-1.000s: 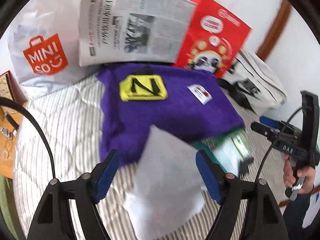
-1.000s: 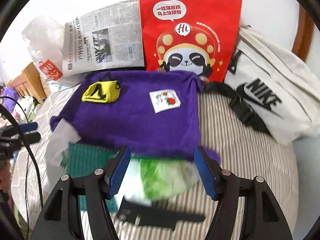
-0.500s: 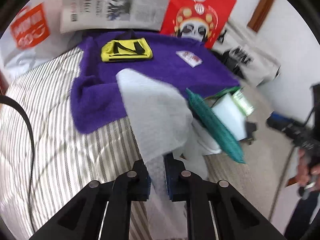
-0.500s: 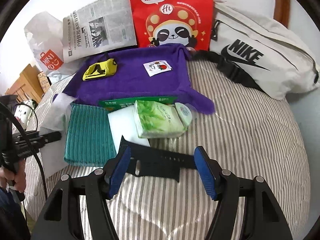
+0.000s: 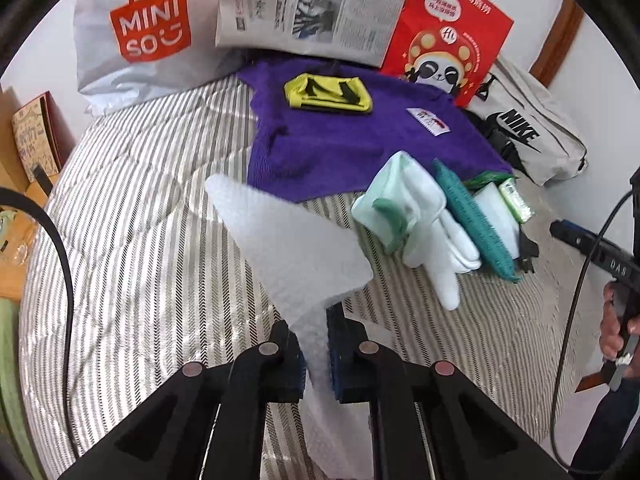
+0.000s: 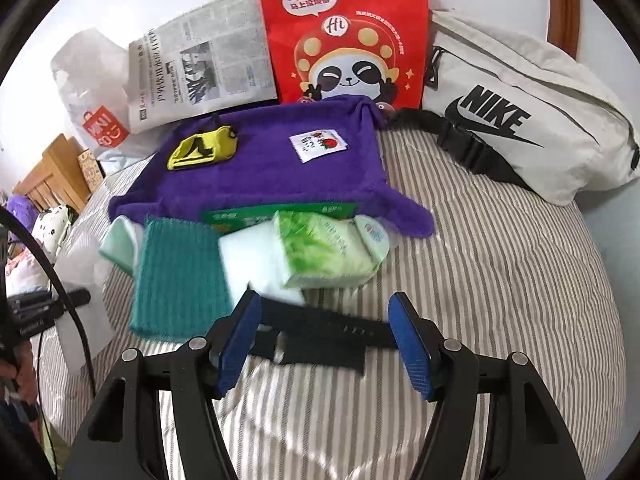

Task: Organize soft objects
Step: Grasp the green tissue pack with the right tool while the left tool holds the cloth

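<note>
My left gripper (image 5: 314, 344) is shut on a thin white foam sheet (image 5: 288, 248), which stands up off the striped bed. To its right lie a pale green and white sock bundle (image 5: 404, 208) and a teal cloth (image 5: 476, 224). My right gripper (image 6: 326, 336) is open, its blue pads either side of a black strap (image 6: 320, 336) lying on the bed. Beyond it sit a green tissue pack (image 6: 324, 248), the teal cloth (image 6: 176, 276) and a purple towel (image 6: 260, 164) bearing a yellow pouch (image 6: 202, 152) and a small sachet (image 6: 318, 145).
A red panda bag (image 6: 344, 32), a newspaper (image 6: 196, 72), a white Miniso bag (image 5: 132, 36) and a white Nike waist bag (image 6: 516, 112) line the wall. Wooden furniture (image 6: 52, 176) stands left of the bed. A hand (image 5: 618, 324) holds the right gripper.
My left gripper closed on the white sheet and drew it back and down, away from the purple towel. My right gripper pulled back from the tissue pack to the black strap.
</note>
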Available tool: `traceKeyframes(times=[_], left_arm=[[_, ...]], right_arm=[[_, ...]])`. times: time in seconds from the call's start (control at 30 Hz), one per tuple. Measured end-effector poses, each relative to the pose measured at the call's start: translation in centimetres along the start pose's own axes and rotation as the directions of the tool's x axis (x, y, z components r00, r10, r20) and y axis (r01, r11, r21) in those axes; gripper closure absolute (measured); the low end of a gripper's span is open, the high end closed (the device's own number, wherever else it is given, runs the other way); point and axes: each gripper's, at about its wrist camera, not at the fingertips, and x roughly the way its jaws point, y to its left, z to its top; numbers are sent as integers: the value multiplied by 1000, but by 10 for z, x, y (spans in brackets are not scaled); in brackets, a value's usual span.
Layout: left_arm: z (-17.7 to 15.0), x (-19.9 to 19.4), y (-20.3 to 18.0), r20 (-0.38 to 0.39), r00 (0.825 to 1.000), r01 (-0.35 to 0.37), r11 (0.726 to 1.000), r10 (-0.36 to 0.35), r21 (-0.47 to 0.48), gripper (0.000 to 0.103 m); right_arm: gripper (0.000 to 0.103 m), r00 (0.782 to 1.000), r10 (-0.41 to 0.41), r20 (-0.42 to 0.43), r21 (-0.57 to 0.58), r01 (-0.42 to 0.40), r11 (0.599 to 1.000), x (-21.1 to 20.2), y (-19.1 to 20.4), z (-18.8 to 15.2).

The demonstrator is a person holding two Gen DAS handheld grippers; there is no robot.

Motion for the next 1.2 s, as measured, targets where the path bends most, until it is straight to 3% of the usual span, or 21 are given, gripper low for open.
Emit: traceKeyframes(times=[0.1, 0.33, 0.37, 0.5, 0.57, 0.67, 0.87, 0.97, 1.07, 1.2], left_arm=[[0, 11, 1, -6, 1000, -2, 1000, 2, -23, 94], [-3, 25, -3, -23, 1000, -18, 1000, 18, -10, 94], [-2, 25, -2, -24, 1000, -14, 1000, 14, -16, 94], [-2, 26, -2, -25, 1000, -9, 1000, 9, -19, 94], [-2, 26, -2, -24, 1000, -10, 1000, 10, -16, 94], [-2, 26, -2, -22, 1000, -10, 1000, 10, -11, 94], [-3, 26, -3, -18, 1000, -16, 1000, 16, 1, 94], [-4, 26, -4, -16, 1000, -17, 1000, 17, -2, 94], [-4, 25, -4, -16, 1000, -19, 1000, 19, 0, 94], [-5, 26, -5, -15, 1000, -21, 1000, 22, 3, 94]], right_arm=[[37, 1000, -12, -28, -1, 12, 1000, 14, -4, 8], [32, 994, 103, -29, 26, -102, 994, 28, -5, 21], [26, 993, 107, -43, 16, -106, 994, 32, -3, 23], [26, 995, 64, -76, -14, -65, 998, 50, 4, 22], [26, 991, 57, -117, 3, -57, 998, 64, 1, 21], [26, 987, 121, -106, 71, -114, 991, 70, -9, 23], [38, 986, 144, -83, 63, -139, 988, 69, -11, 26], [40, 987, 139, -75, 48, -136, 990, 59, -9, 22], [49, 984, 161, -77, 45, -158, 986, 51, -8, 18], [47, 985, 146, -97, 30, -144, 989, 50, -8, 13]])
